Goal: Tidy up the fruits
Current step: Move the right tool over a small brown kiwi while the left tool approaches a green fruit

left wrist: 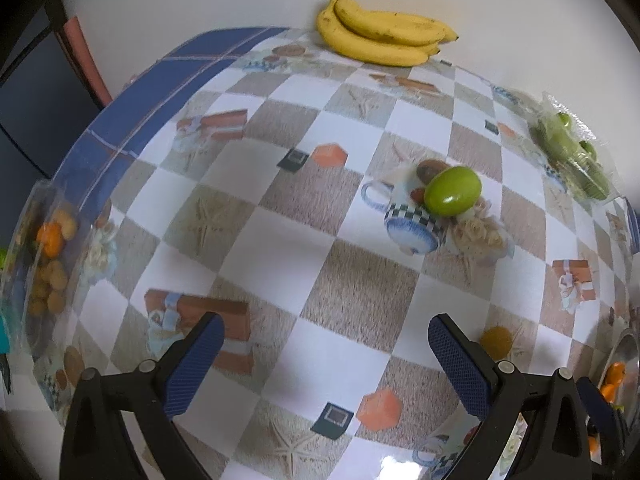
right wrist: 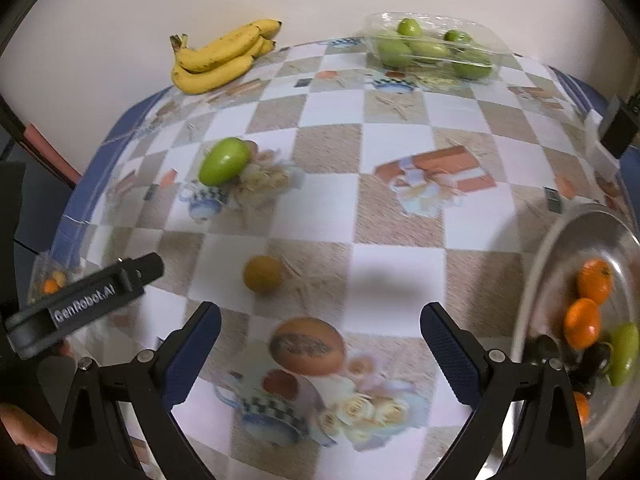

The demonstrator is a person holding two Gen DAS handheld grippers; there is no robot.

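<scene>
Both grippers, left (left wrist: 320, 360) and right (right wrist: 320, 352), hover empty, jaws wide apart. Green fruit (right wrist: 224, 161) and small yellow fruit (right wrist: 263, 274) lie loose on tablecloth. Likely next: right takes yellow fruit to metal bowl (right wrist: 536, 248).

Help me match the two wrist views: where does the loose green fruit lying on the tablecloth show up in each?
Left wrist: green fruit, right of centre, on a printed cup.
Right wrist: green fruit, left of centre, same print.
Shared landmark: banana bunch by the wall.
</scene>
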